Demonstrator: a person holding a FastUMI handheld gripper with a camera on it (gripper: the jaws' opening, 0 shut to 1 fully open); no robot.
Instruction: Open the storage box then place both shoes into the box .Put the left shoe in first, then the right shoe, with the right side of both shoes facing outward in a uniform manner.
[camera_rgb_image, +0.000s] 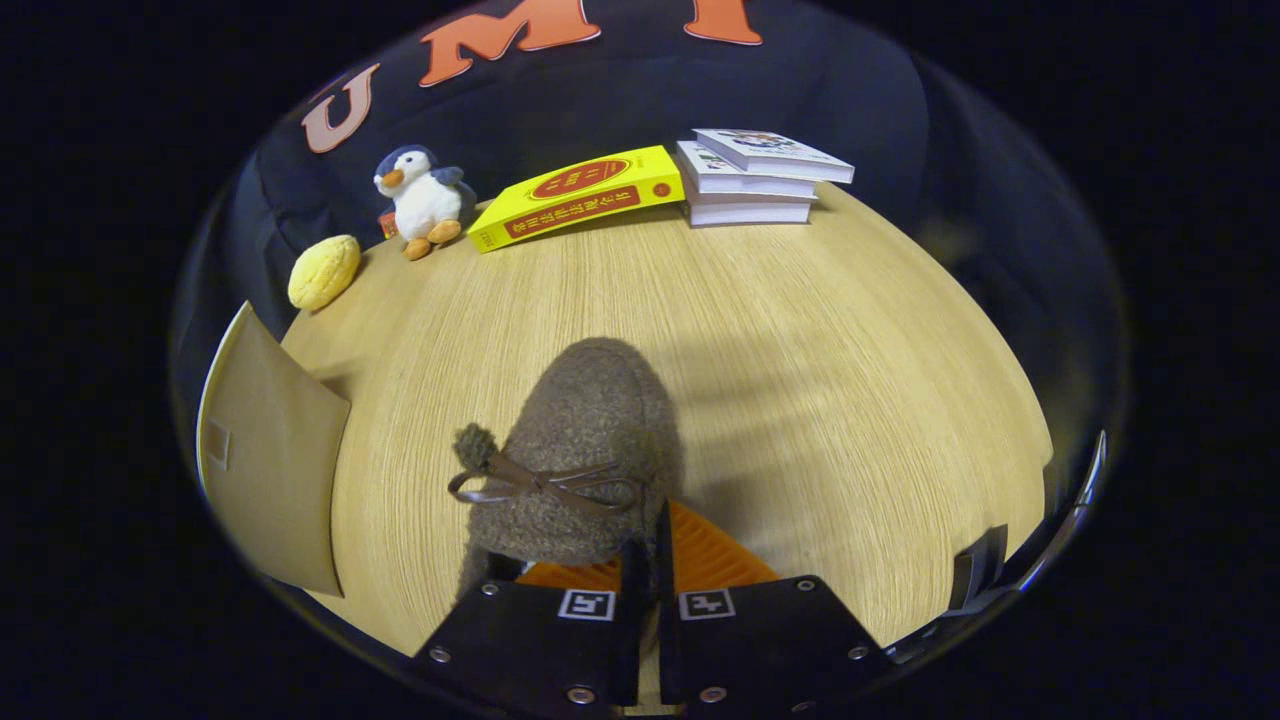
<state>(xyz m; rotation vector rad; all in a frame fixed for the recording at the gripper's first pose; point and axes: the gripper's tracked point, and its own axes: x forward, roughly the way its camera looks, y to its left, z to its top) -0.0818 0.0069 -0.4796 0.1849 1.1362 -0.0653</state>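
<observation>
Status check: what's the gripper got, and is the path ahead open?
Gripper shut on brown fuzzy shoe, pinching its rim, toe pointing ahead. Shoe held over wooden table. Cardboard flap beside it. Books, plush penguin far beyond, not obstructing.

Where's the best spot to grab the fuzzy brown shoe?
Its heel-end rim, from behind, toe pointing away. The shoe is round and soft, but its collar edge is thin enough to pinch. The fingers look closed on that edge already, lifting the shoe above the table.
</observation>
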